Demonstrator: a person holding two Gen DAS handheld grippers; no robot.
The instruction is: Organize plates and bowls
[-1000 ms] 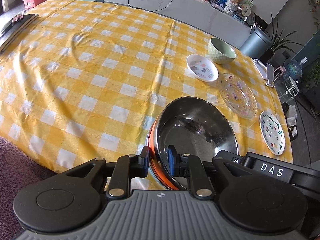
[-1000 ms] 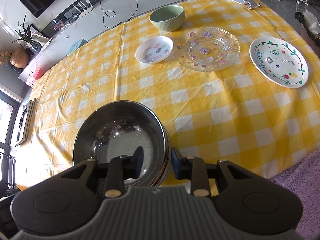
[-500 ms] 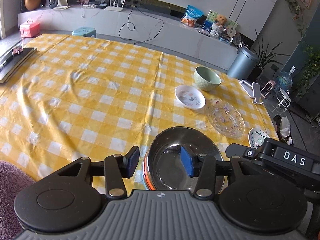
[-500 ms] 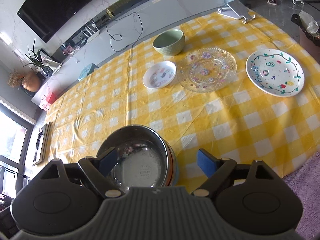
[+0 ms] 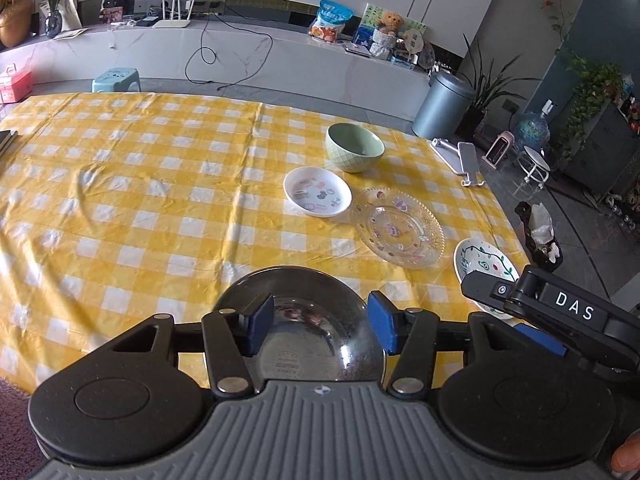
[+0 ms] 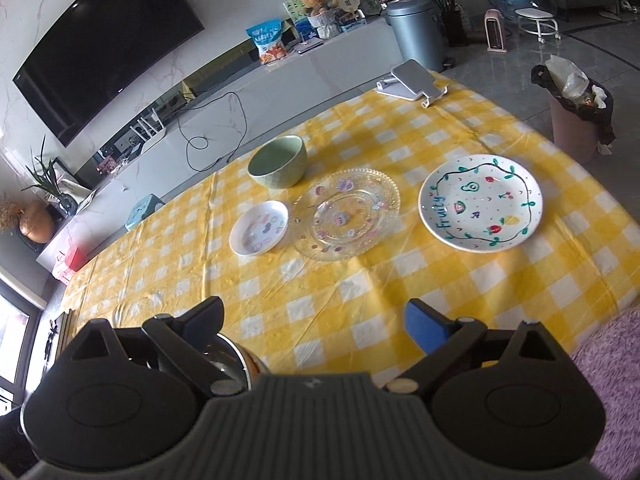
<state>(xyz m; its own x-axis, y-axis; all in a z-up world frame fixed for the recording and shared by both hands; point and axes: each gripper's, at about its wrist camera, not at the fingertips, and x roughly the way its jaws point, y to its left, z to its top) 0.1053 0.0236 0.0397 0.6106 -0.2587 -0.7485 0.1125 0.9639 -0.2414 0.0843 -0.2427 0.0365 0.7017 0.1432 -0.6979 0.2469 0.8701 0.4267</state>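
A steel bowl [image 5: 304,344] with an orange outer wall [image 6: 250,364] rests on the yellow checked table near its front edge. My left gripper [image 5: 320,320] hovers above it, jaws opening, pads clear of the rim. My right gripper [image 6: 316,318] is beside the bowl with its jaws opening wide and only cloth between them. Farther back stand a green bowl [image 5: 354,152] [image 6: 278,162], a small white plate [image 5: 318,196] [image 6: 259,228], a glass plate [image 5: 398,226] [image 6: 346,214] and a white painted plate [image 5: 480,260] [image 6: 480,204].
A grey phone stand [image 5: 460,156] [image 6: 412,84] lies at the table's far right corner. Beyond that edge stand a metal bin [image 5: 440,108] and a bagged waste basket [image 6: 576,120]. A purple rug [image 6: 600,360] lies below the near edge.
Both grippers were shut on opposite sides of the steel bowl's rim. Both have let go, opened and drawn back and upward, and the bowl stays on the cloth.
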